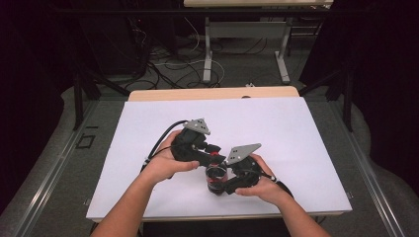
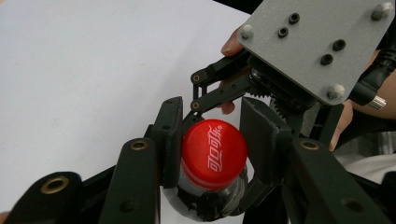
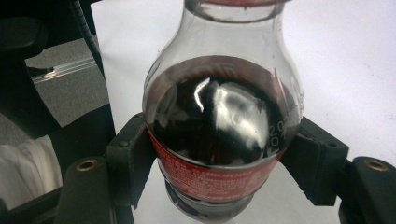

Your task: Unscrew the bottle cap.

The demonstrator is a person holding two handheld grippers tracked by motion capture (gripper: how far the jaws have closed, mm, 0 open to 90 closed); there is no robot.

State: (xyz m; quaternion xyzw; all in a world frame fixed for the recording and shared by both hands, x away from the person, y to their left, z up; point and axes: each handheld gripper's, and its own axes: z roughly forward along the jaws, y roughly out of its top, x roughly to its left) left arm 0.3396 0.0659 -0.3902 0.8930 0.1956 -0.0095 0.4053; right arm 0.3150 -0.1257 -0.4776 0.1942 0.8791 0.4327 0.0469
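A small plastic cola bottle (image 1: 216, 178) with dark drink and a red label stands upright on the white tabletop (image 1: 296, 133), near its front edge. My left gripper (image 1: 213, 158) comes in from above and to the left. In the left gripper view its jaws close on the red cap (image 2: 214, 154), one pad on each side. My right gripper (image 1: 223, 186) holds the bottle lower down from the right. In the right gripper view its pads (image 3: 133, 158) press the bottle's body (image 3: 219, 126) at the label. The right gripper's grey plate (image 2: 313, 42) shows just beyond the cap.
The person's forearms (image 1: 128, 207) enter from the bottom edge. Bare white surface spreads behind and to both sides of the bottle. A wooden strip (image 1: 212, 94) edges the table's far side. Beyond it are cables on the floor (image 1: 168, 69) and another table's legs (image 1: 207, 49).
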